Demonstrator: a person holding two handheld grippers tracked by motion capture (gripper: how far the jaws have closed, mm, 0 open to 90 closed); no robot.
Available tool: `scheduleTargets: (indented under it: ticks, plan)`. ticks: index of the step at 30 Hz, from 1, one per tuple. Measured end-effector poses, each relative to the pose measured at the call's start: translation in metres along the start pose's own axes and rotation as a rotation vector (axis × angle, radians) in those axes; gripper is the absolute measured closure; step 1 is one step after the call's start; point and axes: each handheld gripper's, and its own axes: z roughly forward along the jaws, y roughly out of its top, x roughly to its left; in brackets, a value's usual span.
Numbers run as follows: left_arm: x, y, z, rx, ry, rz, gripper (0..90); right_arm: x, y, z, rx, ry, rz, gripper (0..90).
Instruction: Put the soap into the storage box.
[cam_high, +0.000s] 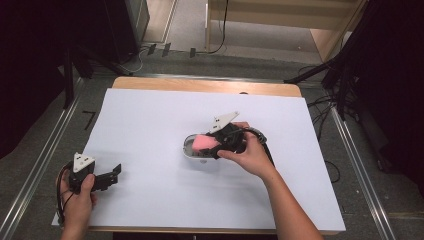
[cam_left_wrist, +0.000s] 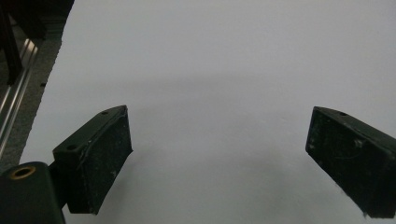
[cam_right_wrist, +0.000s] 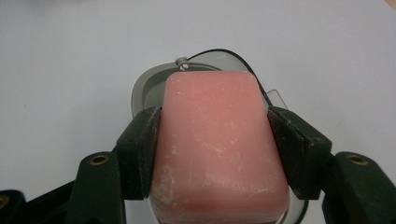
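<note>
Pink soap (cam_right_wrist: 217, 144) sits clamped between the right gripper's (cam_right_wrist: 215, 140) jaws, just over the dish (cam_high: 189, 148). Slick sides could let it squirt out and miss the dish. Well left of the dish, the left gripper (cam_left_wrist: 219, 163) gapes, holding nothing.

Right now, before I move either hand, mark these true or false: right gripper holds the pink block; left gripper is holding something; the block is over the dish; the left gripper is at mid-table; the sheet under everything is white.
1. The right gripper is shut on the pink block. True.
2. The left gripper holds something. False: its jaws stand open over bare sheet.
3. The block is over the grey oval dish. True.
4. The left gripper is at mid-table. False: it is near the front left corner.
5. The sheet is white. True.
</note>
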Motion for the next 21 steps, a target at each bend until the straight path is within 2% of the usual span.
scheduleTargets:
  ticks: [11,14,15,21]
  plan:
    - [0.0000,0.0001,0.0002,0.003,0.002,0.001,7.4,-0.0035,-0.0022,0.0085,0.007,0.016,0.009,38.6]
    - [0.0000,0.0001,0.0002,0.002,0.001,0.002,7.4,-0.0042,-0.0029,0.0090,0.008,0.021,0.016,38.6]
    - [0.0000,0.0001,0.0002,0.003,0.001,0.001,7.4,-0.0045,-0.0033,0.0088,0.010,0.032,0.032,38.6]
    - [0.0000,0.0001,0.0003,0.003,0.000,0.001,7.4,-0.0037,-0.0039,0.0086,0.035,0.012,0.033,38.3]
